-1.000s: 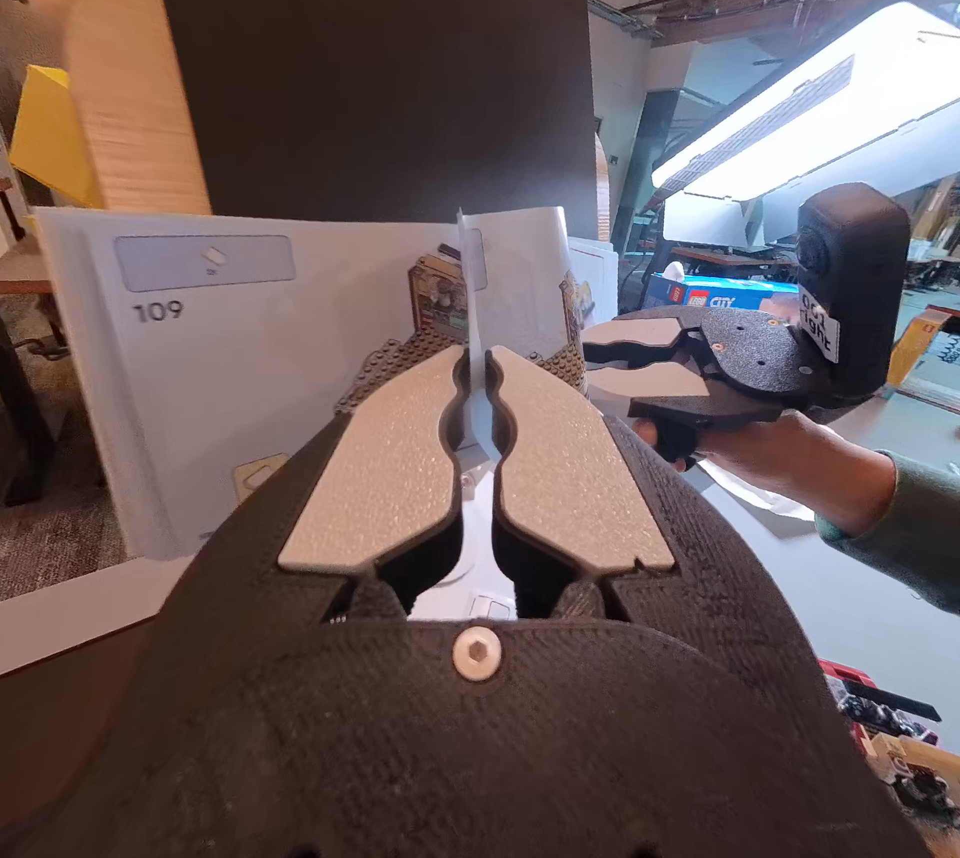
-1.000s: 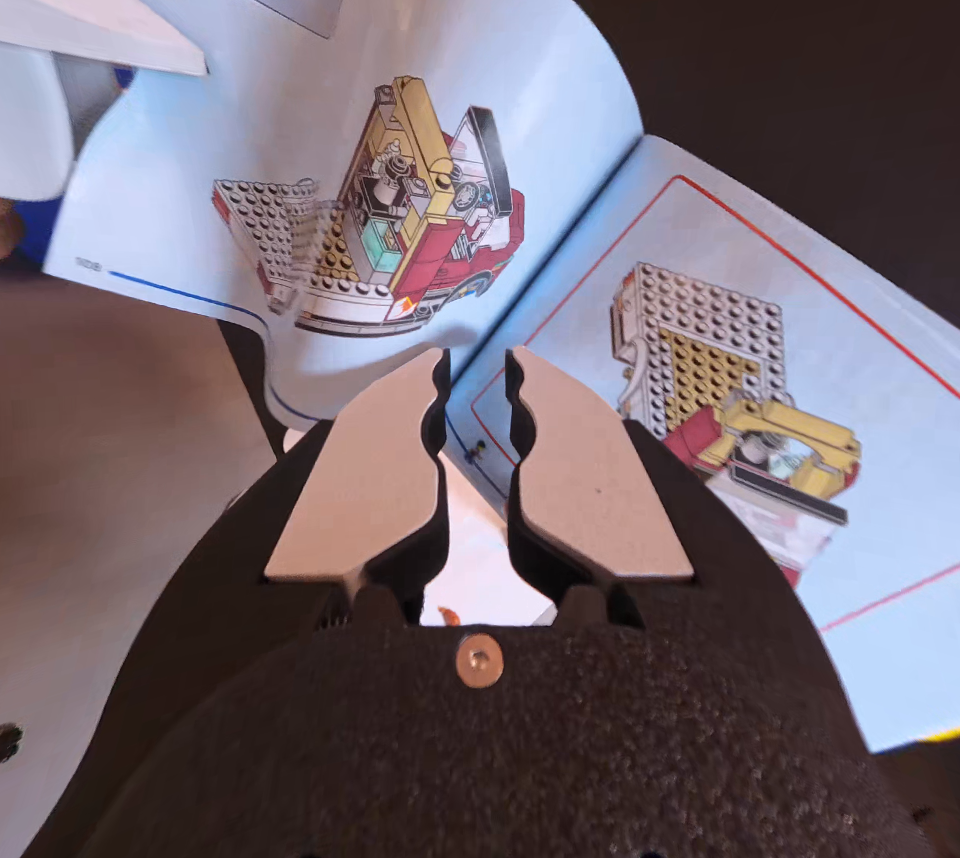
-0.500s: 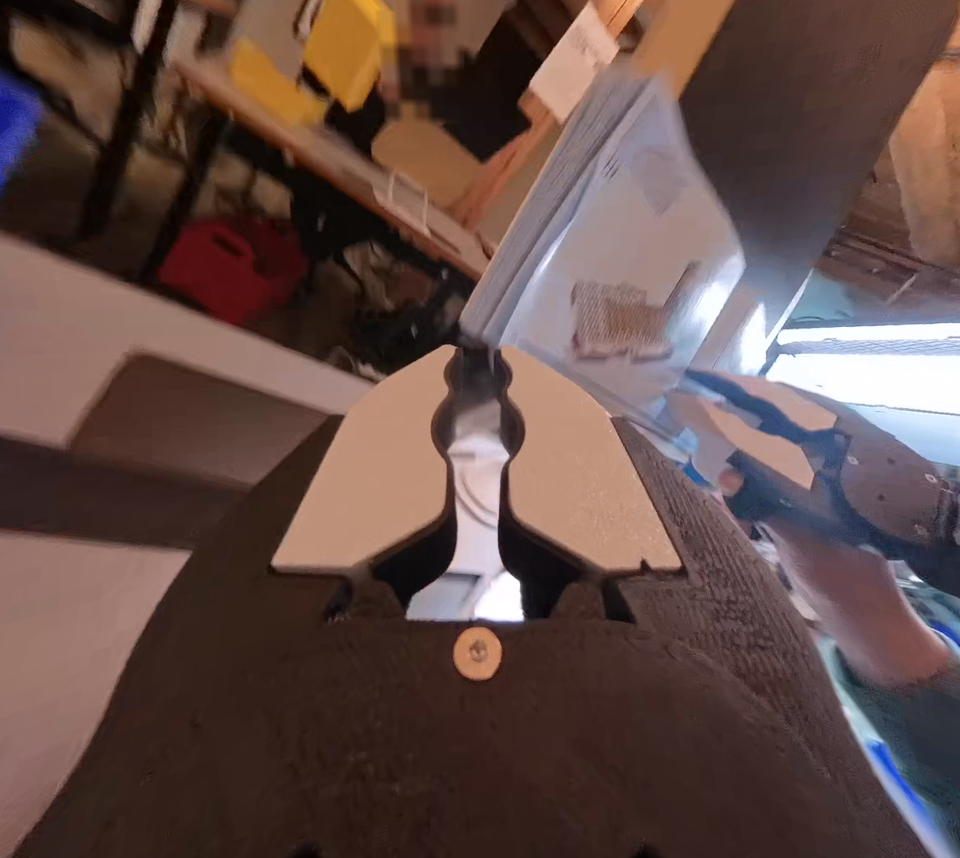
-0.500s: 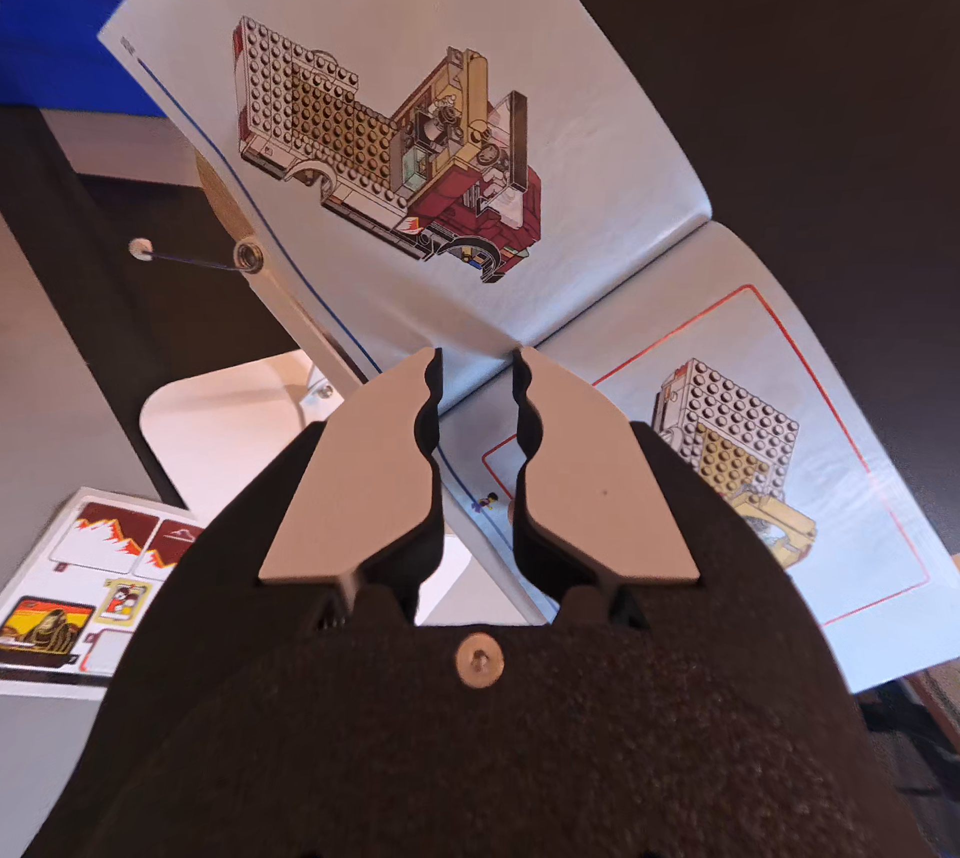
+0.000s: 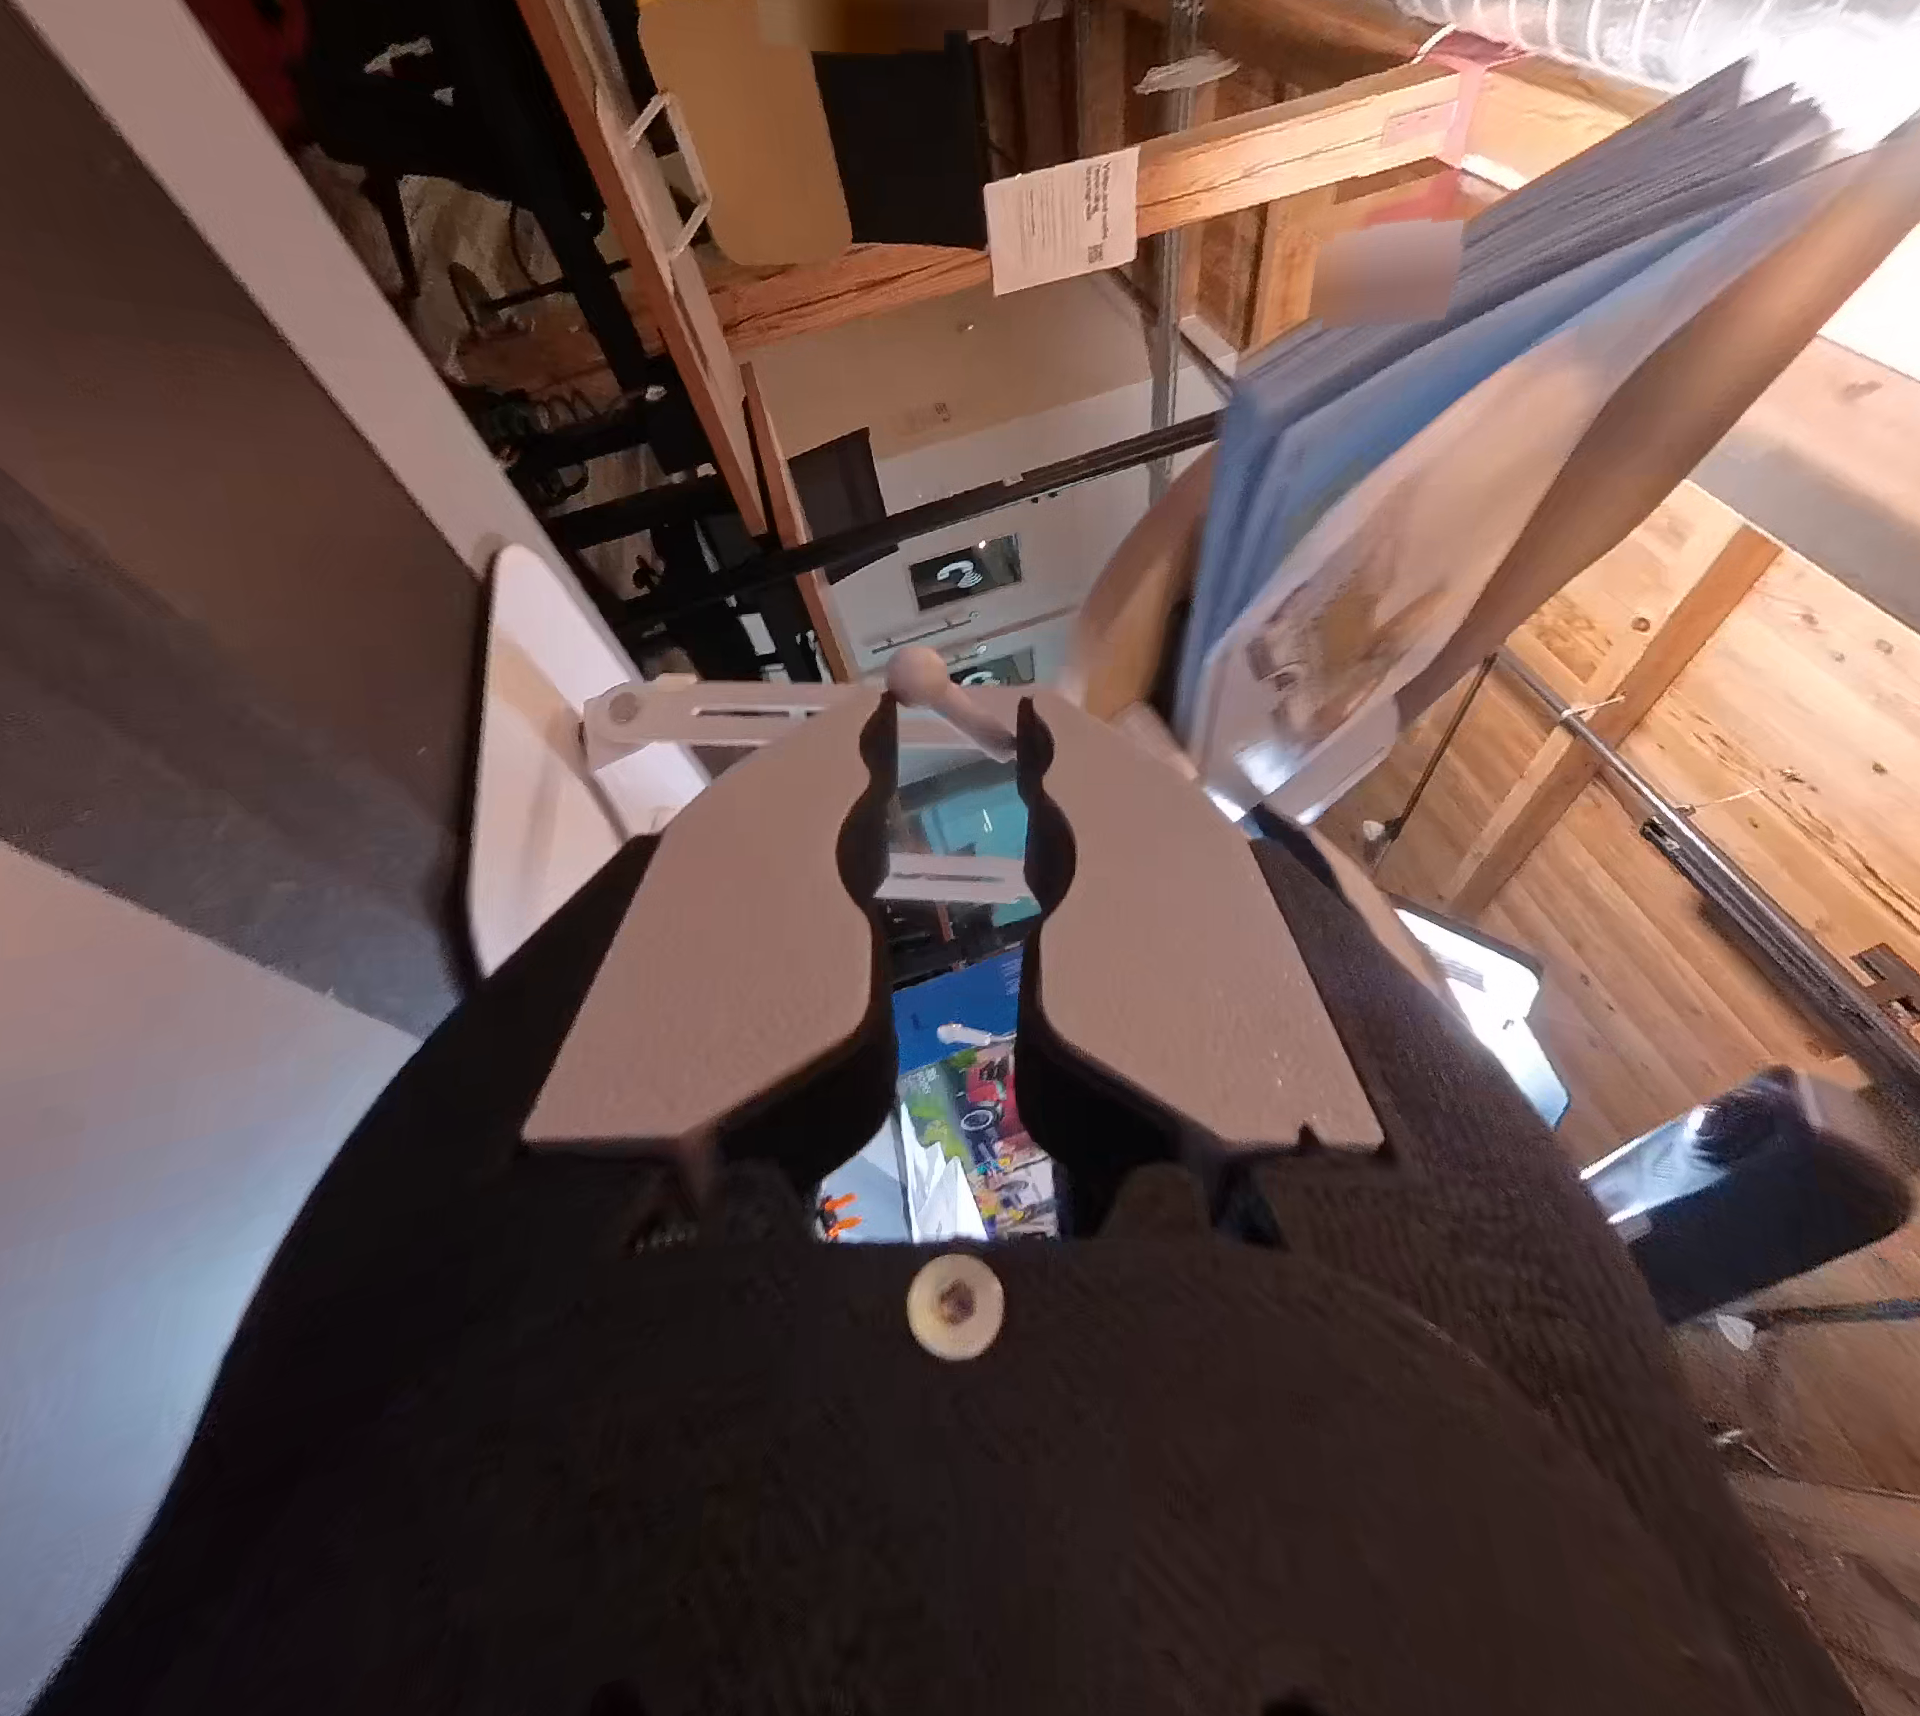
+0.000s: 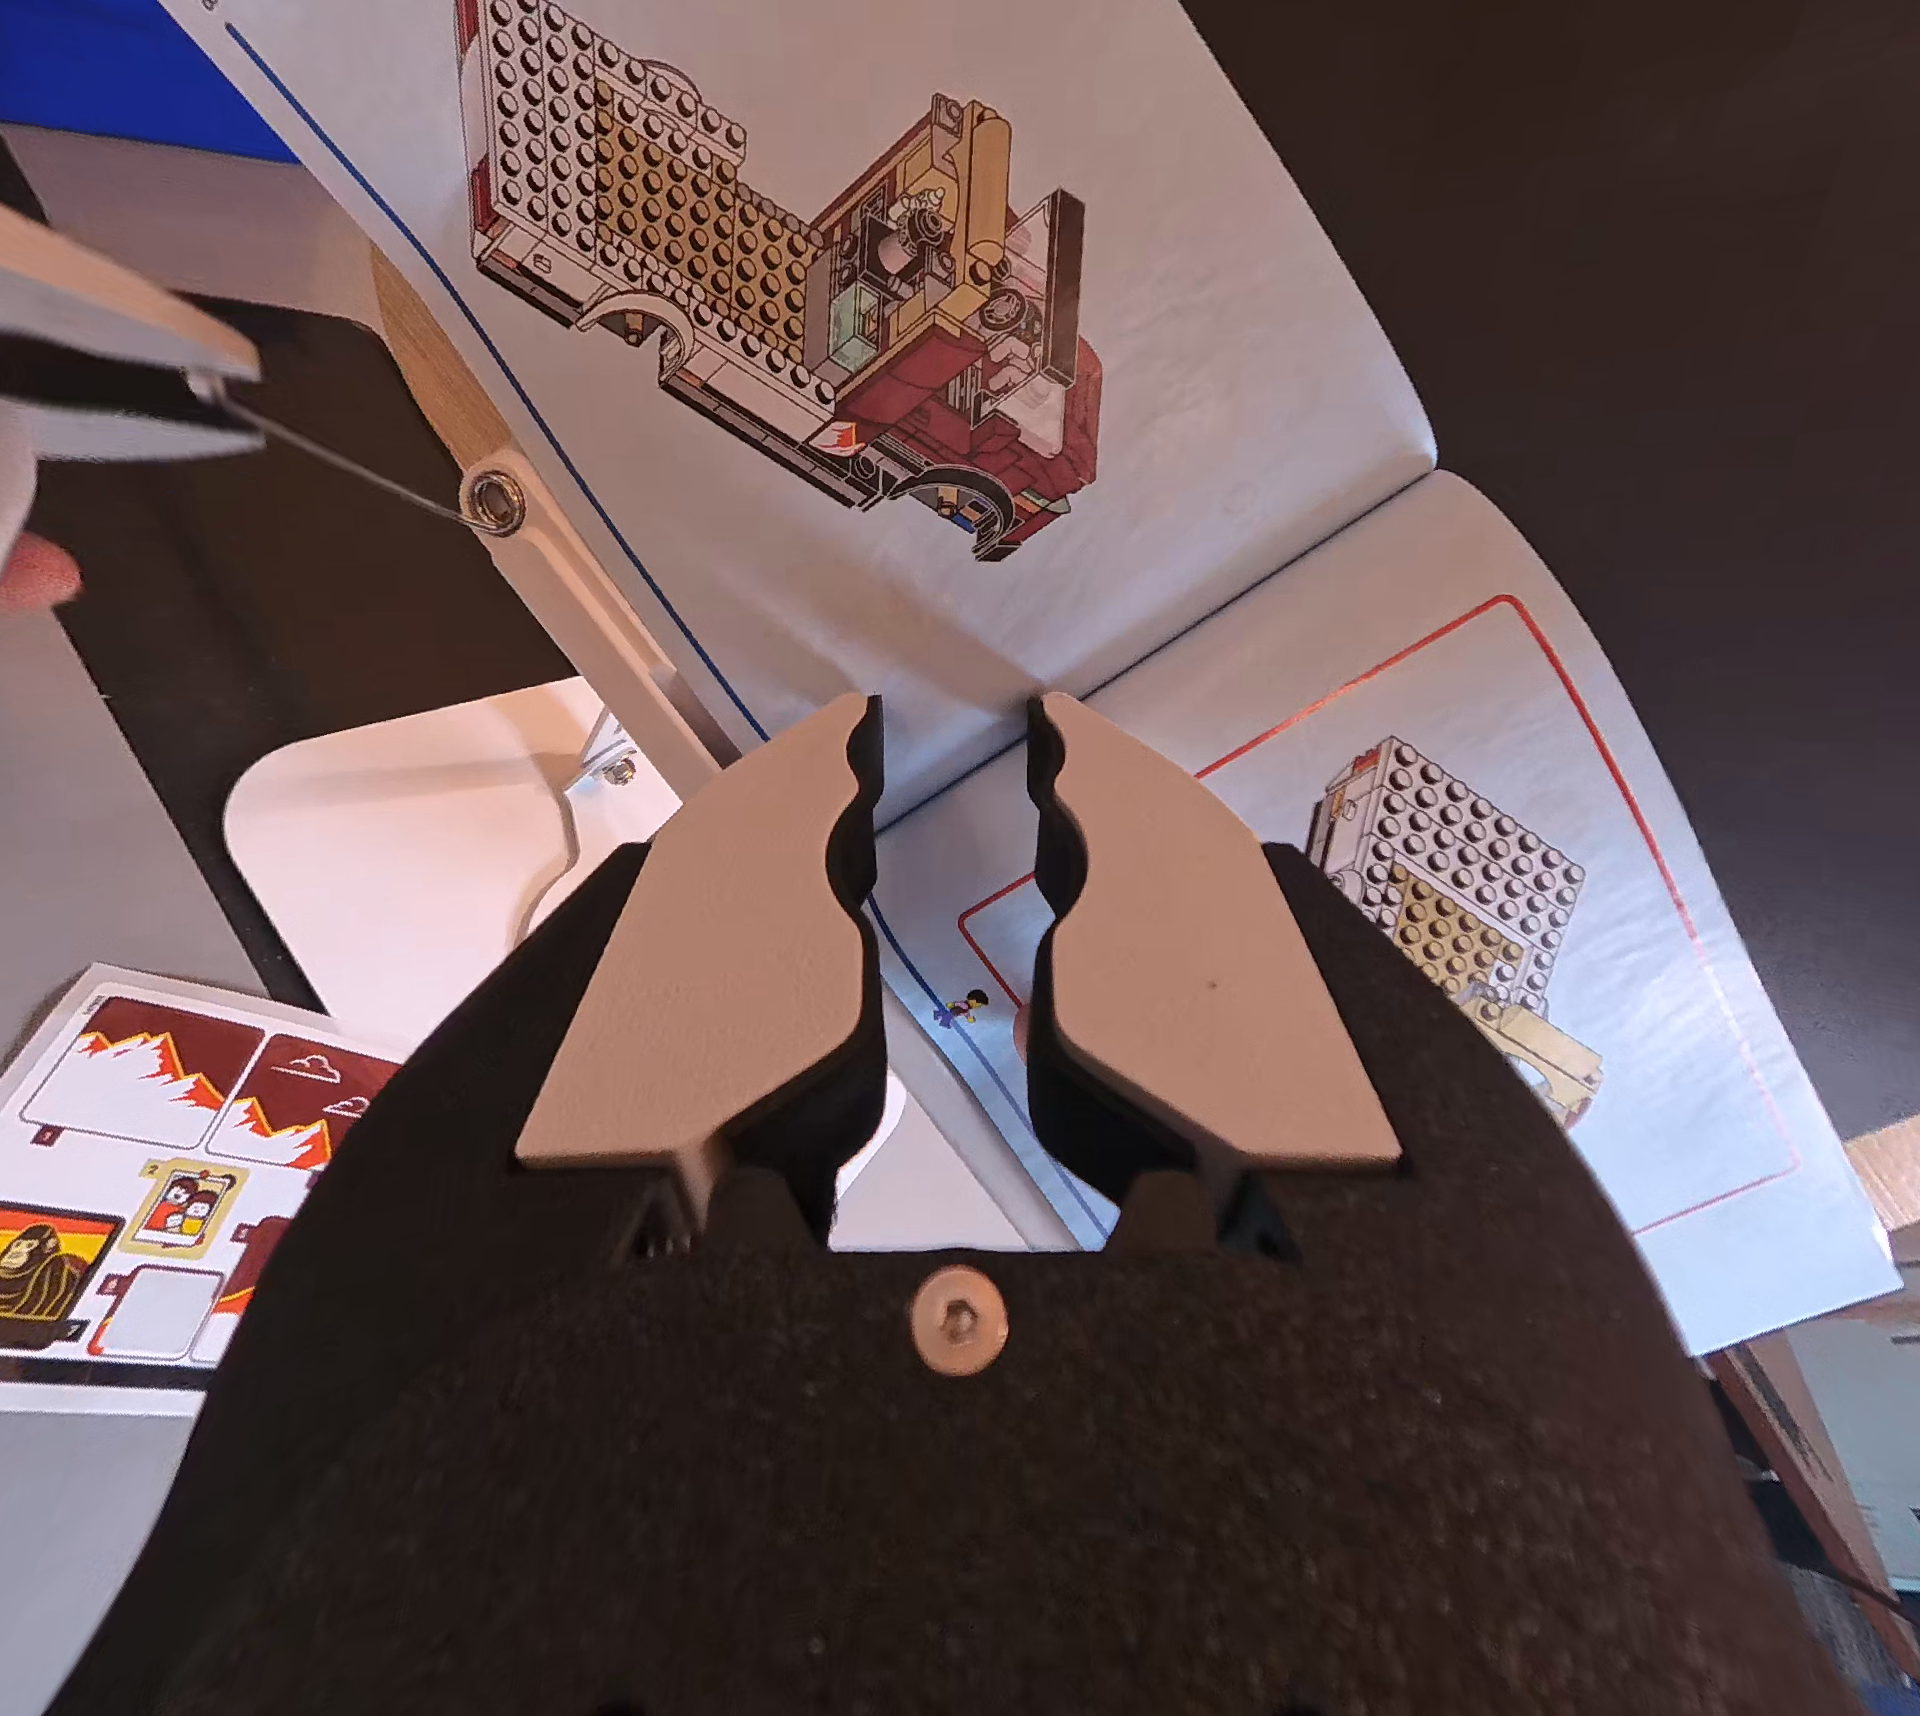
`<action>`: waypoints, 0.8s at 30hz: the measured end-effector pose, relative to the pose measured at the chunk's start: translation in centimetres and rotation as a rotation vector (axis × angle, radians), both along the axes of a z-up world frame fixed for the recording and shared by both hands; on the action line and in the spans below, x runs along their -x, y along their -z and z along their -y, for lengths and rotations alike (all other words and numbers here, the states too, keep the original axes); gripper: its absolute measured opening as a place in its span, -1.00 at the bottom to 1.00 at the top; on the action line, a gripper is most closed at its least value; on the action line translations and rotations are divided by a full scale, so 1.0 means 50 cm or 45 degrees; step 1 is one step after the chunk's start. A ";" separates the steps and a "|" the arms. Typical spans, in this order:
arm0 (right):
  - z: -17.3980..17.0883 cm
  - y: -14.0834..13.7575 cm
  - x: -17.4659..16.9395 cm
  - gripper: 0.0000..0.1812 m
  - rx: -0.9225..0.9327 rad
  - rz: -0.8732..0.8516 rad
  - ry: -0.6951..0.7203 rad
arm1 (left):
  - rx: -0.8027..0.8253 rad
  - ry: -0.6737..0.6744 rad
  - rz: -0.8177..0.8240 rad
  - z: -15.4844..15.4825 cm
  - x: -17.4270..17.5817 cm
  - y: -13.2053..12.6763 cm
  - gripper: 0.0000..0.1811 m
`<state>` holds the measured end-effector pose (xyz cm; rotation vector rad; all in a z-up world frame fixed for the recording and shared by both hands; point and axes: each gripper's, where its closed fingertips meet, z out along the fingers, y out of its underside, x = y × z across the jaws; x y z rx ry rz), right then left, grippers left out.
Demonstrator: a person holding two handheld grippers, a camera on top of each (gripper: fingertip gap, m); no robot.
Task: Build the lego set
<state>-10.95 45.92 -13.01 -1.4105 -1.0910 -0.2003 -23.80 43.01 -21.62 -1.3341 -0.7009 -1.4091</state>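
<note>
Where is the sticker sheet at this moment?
In the right wrist view, the sticker sheet lies flat at lower left, beside the right gripper and below the white stand base.

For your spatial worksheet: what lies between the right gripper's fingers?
In the right wrist view, the fingers grip nothing; through the gap shows the booklet's bottom edge near its fold.

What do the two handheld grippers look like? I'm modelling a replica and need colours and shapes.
Both match. The left gripper and right gripper each have a wide, rounded body of rough-textured black plastic with one pale screw head on the centreline. Each carries two flat, pale grey fingers that taper towards the tips, with wavy, scalloped black inner edges. No cables, markings or sleeves show.
</note>
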 end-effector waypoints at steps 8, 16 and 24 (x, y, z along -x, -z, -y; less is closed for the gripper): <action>0.001 0.001 0.004 -0.71 0.005 0.003 -0.016 | -0.218 -0.170 -0.466 0.041 -0.001 -0.162 -0.93; 0.004 0.001 0.002 -0.72 0.032 -0.026 -0.059 | -0.443 0.070 -1.614 0.010 -0.199 -0.227 -0.91; 0.012 0.009 0.004 -0.59 0.087 -0.044 -0.128 | -0.470 0.280 -2.025 -0.009 -0.254 -0.172 -1.00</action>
